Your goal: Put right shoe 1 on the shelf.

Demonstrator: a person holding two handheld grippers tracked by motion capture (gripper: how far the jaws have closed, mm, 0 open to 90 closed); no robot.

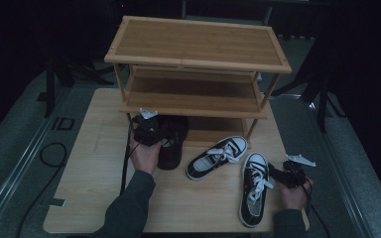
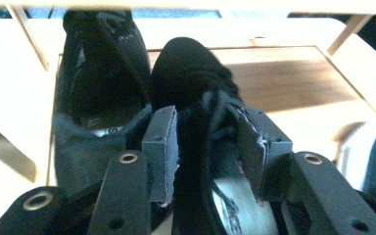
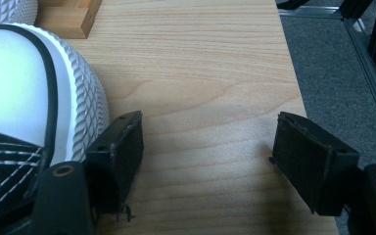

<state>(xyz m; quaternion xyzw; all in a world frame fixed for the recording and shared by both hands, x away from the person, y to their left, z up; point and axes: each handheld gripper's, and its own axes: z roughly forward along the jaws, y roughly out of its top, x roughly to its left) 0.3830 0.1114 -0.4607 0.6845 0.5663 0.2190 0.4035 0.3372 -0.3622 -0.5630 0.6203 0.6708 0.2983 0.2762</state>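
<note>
Here the black shoe (image 1: 171, 144) lies on the table (image 1: 94, 163) at the foot of the wooden rack (image 1: 198, 47), its long axis running from the person toward the rack, toe pushed under the lowest shelf. In the left gripper view a second black shoe (image 2: 95, 98) sits just beside it, pointing the same way. The left gripper (image 1: 146, 133) straddles the shoe's tongue and laces with its pads spread apart, not pressing. The right gripper (image 1: 290, 174) stands released over bare table, near the toe of a black-and-white sneaker (image 1: 254, 188); another sneaker (image 1: 218, 156) lies slanted between the two.
</note>
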